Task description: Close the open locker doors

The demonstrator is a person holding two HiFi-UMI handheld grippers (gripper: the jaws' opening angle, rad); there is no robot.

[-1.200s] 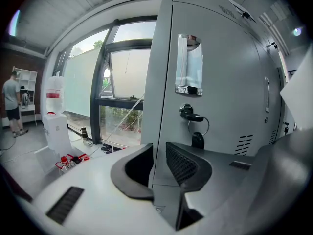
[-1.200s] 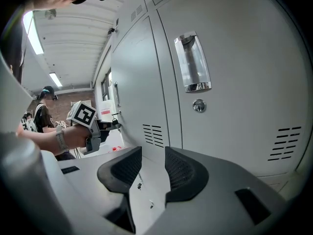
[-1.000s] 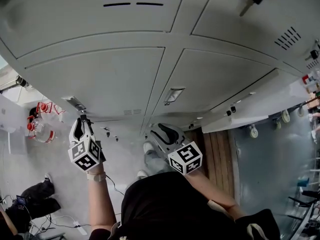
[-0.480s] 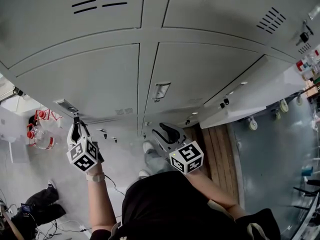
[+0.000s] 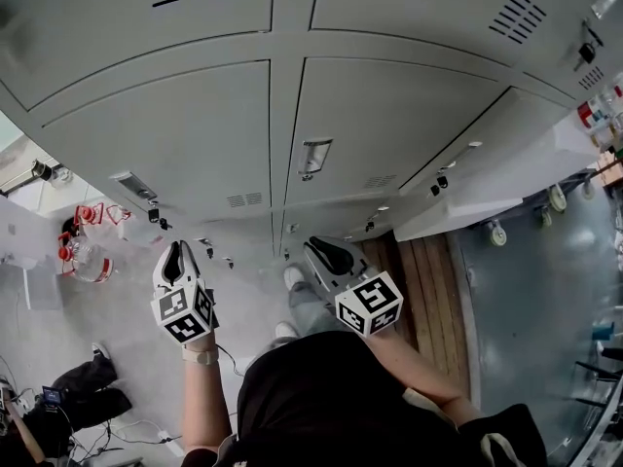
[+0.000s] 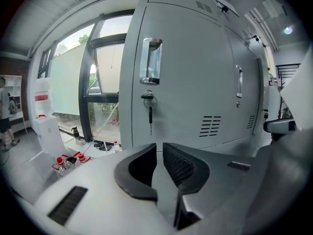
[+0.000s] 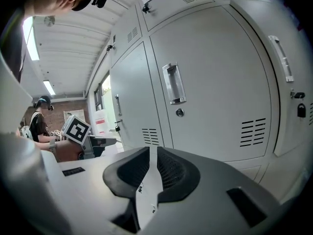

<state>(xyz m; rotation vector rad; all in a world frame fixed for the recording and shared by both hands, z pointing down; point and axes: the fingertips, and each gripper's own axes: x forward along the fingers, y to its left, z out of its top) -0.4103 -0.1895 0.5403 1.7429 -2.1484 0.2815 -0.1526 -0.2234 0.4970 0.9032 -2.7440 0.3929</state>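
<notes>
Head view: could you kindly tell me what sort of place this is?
Probably a locker area in a workshop or lab building: a bank of grey metal lockers, a key hanging in one lock, and a tall window beside them.

We are losing the upper locker doors (image 5: pixel 146 27) past the top edge, and our torso (image 5: pixel 321 397) is covering the floor (image 5: pixel 127 358) below.

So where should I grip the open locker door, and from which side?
On the open locker door, likely the free near end, coming from the front: that end stands out from the locker row toward the person; the hinge seems at the far end.
</notes>
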